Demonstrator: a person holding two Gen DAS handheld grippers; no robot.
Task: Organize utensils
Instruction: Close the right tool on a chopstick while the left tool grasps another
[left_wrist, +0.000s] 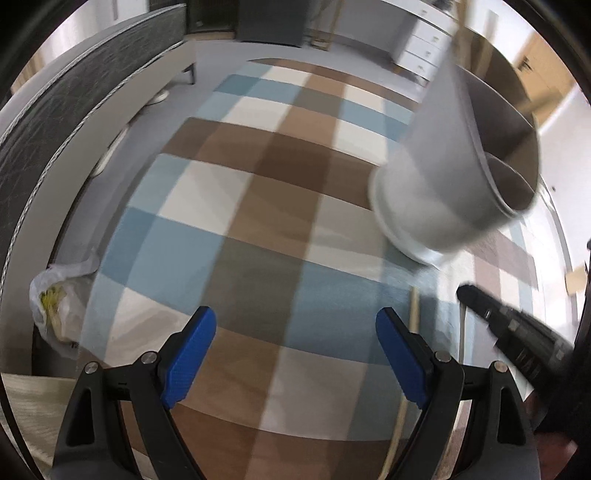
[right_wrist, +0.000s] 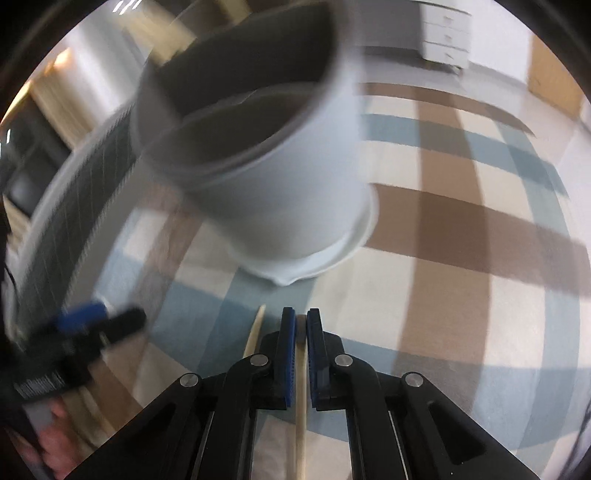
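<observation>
A grey utensil holder (right_wrist: 273, 177) with an inner divider stands on a white saucer on the checked rug; it also shows in the left wrist view (left_wrist: 454, 177), at the right. My right gripper (right_wrist: 301, 325) is shut on a wooden chopstick (right_wrist: 301, 417), just in front of the holder. A second wooden chopstick (right_wrist: 255, 334) lies on the rug left of the fingers. My left gripper (left_wrist: 295, 328) is open and empty above the rug, left of the holder. The right gripper (left_wrist: 498, 325) shows blurred in the left wrist view, and the left gripper (right_wrist: 99, 325) shows blurred in the right wrist view.
A blue, brown and cream checked rug (left_wrist: 258, 221) covers the floor. A dark bed (left_wrist: 74, 110) runs along the left. A plastic bag (left_wrist: 59, 306) lies by the bed. A white drawer unit (right_wrist: 443, 33) stands at the back.
</observation>
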